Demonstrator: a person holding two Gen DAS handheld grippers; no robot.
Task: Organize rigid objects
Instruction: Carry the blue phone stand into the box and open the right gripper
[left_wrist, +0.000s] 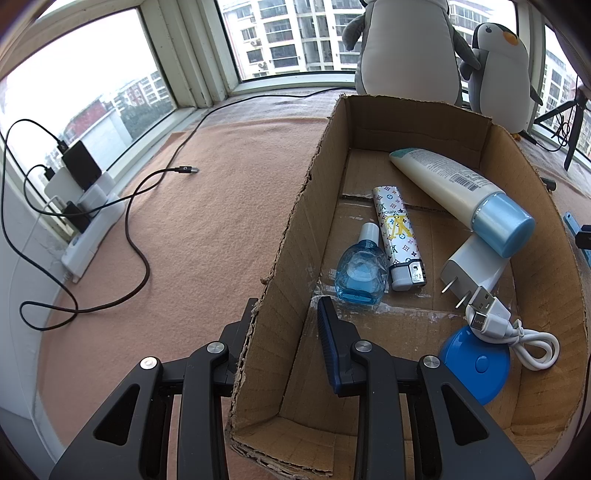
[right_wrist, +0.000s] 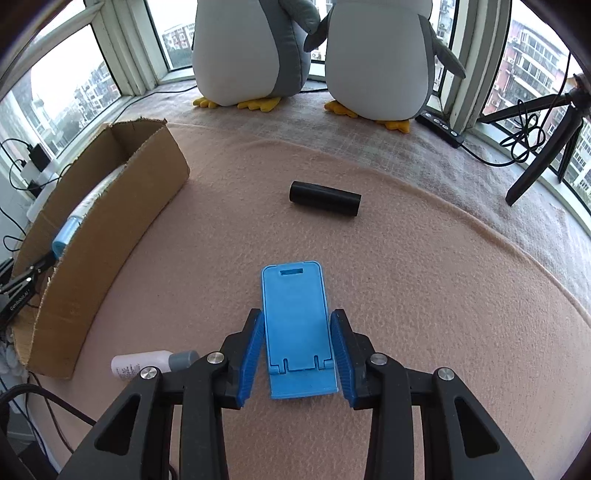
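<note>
The right gripper (right_wrist: 297, 354) sits with its ribbed blue pads (right_wrist: 254, 350) on either side of the flat blue plastic phone stand (right_wrist: 295, 325), which lies on the peach felt mat (right_wrist: 424, 295). The pads are just beside the stand's long edges, but whether they already press on it cannot be told. To do this pickup well, the jaws should probably close squarely on the two straight sides, low and centred, since the plastic looks smooth and thin and could pivot or slip if pinched near one end.

Beside the right gripper lies a small white plastic bottle with a grey cap (right_wrist: 153, 363), on its side, still outside the box. Further off, a matte black cylinder (right_wrist: 324, 198) rests alone on the mat, well apart from the stand.

The left gripper (left_wrist: 288, 339) straddles the near left wall of the torn corrugated cardboard box (left_wrist: 291, 236), its jaws spread and not visibly pinching the wall, one finger inside and one outside. Inside the box lie a round blue disc (left_wrist: 476, 365), a coiled white USB cable (left_wrist: 517, 332), a white wall charger (left_wrist: 472, 269), a clear blue glass-like bottle (left_wrist: 360, 273), a patterned lighter (left_wrist: 399, 236) and a cream tube with a pale blue cap (left_wrist: 461, 195).

At the far window stand two plush penguins (right_wrist: 251, 51).
</note>
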